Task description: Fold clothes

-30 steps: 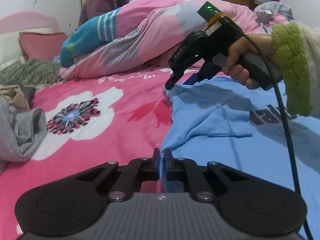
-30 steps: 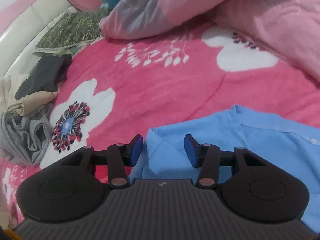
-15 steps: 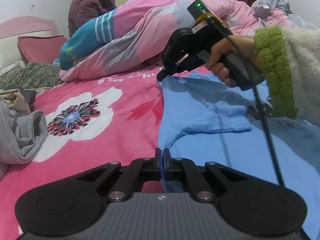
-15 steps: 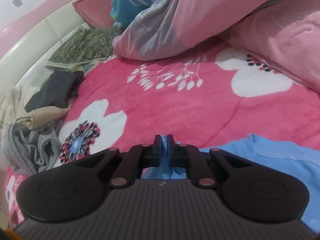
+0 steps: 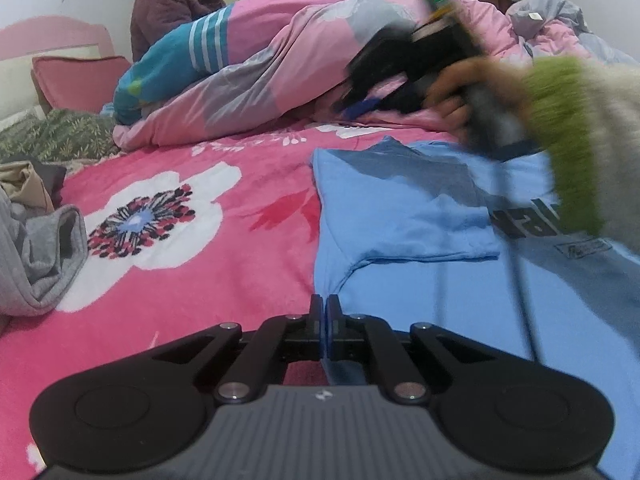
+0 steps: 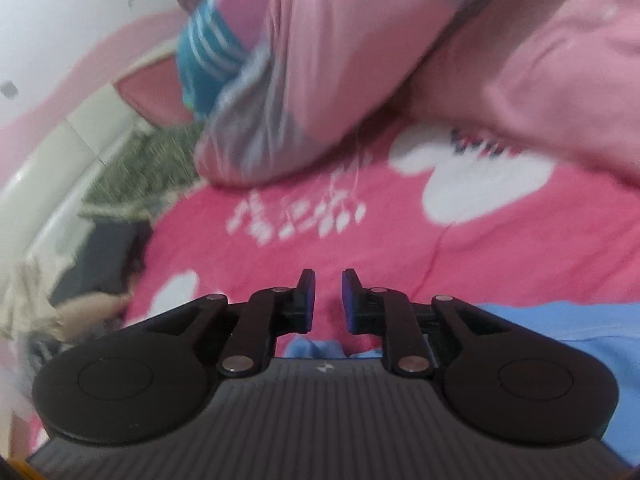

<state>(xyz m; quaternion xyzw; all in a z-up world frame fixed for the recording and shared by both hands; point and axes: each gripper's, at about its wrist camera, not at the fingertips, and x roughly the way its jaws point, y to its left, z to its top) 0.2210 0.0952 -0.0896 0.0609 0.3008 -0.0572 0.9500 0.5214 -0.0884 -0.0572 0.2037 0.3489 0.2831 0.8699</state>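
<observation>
The left gripper [image 5: 324, 330] sits at the bottom centre of its own view, jaws clenched on the near edge of the blue T-shirt [image 5: 420, 216], which lies flat on the pink floral bedspread [image 5: 224, 240] across the right half of that frame. Only this view shows the right gripper [image 5: 356, 109], a blurred dark shape at upper right, held above the shirt's far corner by a hand [image 5: 452, 96] in a green-cuffed sleeve [image 5: 568, 140]. The right wrist view shows its jaws opening with nothing between them, the shirt just a blue strip at the bottom. The shirt's print is partly hidden by the sleeve.
</observation>
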